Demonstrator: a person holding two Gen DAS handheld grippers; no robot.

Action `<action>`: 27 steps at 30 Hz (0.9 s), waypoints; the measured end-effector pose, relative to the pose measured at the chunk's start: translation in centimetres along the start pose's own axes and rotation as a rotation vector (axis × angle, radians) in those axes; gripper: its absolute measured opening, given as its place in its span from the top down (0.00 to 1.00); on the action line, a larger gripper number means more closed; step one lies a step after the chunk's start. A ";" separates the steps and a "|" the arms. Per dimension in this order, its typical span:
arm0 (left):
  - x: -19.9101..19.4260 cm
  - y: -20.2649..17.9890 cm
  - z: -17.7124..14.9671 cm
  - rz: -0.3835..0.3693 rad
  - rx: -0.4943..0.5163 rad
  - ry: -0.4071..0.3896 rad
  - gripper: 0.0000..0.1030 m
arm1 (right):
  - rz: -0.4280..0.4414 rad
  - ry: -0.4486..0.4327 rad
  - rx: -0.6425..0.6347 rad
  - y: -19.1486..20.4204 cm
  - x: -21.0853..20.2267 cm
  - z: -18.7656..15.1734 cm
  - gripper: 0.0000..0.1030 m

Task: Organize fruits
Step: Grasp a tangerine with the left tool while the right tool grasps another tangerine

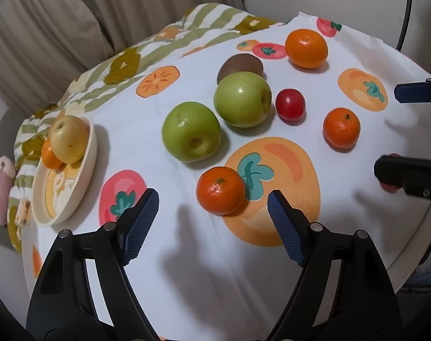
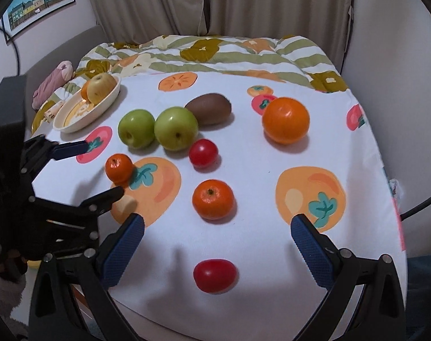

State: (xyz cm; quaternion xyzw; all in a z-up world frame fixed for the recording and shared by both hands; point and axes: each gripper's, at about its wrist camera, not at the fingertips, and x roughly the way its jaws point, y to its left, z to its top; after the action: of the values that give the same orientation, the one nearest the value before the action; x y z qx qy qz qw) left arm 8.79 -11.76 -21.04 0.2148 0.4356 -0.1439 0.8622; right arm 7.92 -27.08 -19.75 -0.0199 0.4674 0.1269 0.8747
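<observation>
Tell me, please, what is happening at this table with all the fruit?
A person with a gripper in each hand is sorting fruit into a bowl, which already holds a yellowish apple and a small orange. Both grippers are open and empty. The left gripper faces a mandarin lying just ahead of its fingers, and the right gripper hovers over a red tomato. Two green apples, a kiwi and more oranges wait on the cloth.
</observation>
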 end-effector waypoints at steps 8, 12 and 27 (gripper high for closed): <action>0.8 -0.5 0.1 -0.004 0.008 0.026 0.37 | 0.029 0.027 0.008 0.0 1.8 -0.2 0.11; 0.7 -0.4 0.1 -0.009 -0.008 0.031 0.38 | 0.046 0.046 0.020 -0.2 2.7 -0.2 0.17; 0.6 -0.1 -0.3 -0.034 -0.015 0.028 0.59 | 0.053 0.073 0.007 0.3 4.0 0.4 0.43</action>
State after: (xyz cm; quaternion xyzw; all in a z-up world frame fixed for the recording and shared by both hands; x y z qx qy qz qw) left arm 8.91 -11.70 -21.73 0.2029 0.4524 -0.1525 0.8549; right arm 10.28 -25.95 -22.75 -0.0092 0.4998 0.1474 0.8534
